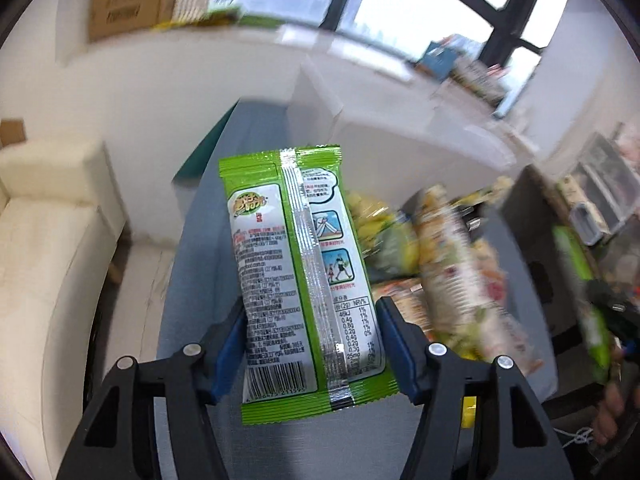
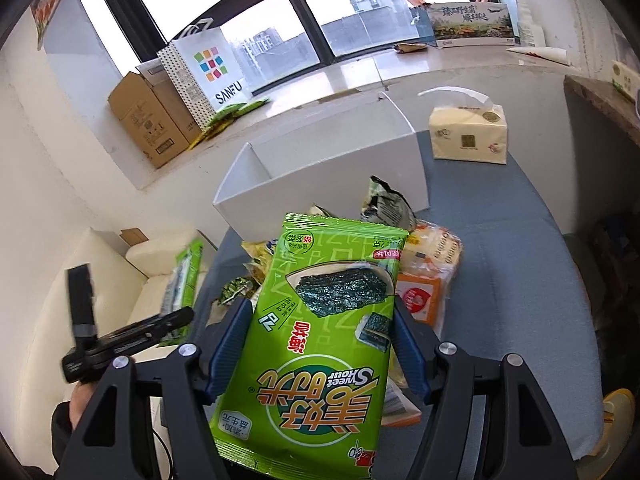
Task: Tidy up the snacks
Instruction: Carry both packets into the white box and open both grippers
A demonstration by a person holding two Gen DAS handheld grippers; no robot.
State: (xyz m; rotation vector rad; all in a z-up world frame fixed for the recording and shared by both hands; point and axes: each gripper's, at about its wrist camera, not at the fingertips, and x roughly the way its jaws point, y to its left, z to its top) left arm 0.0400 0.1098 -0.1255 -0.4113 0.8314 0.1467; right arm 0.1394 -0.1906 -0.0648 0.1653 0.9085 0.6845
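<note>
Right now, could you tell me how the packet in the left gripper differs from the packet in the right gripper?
The left packet shows its back: a silver seam, fine print and a barcode. The right packet shows its front: a seaweed picture and large yellow lettering, upside down to the camera. The left packet tilts leftward, while the right one leans right. Both are green seaweed snack packets, each clamped between blue pads, in the left gripper and right gripper.

Left gripper (image 1: 310, 344): blue fingers (image 1: 230, 348) closed against both side edges of a green packet (image 1: 298, 276), held upright and off the table, back face toward the camera. Right gripper (image 2: 320, 344): clamped the same way on a green seaweed pack (image 2: 316, 344), front face up, raised above the table. From the right wrist view, left gripper (image 2: 128, 336) at lower left, tilted, blurred.
</note>
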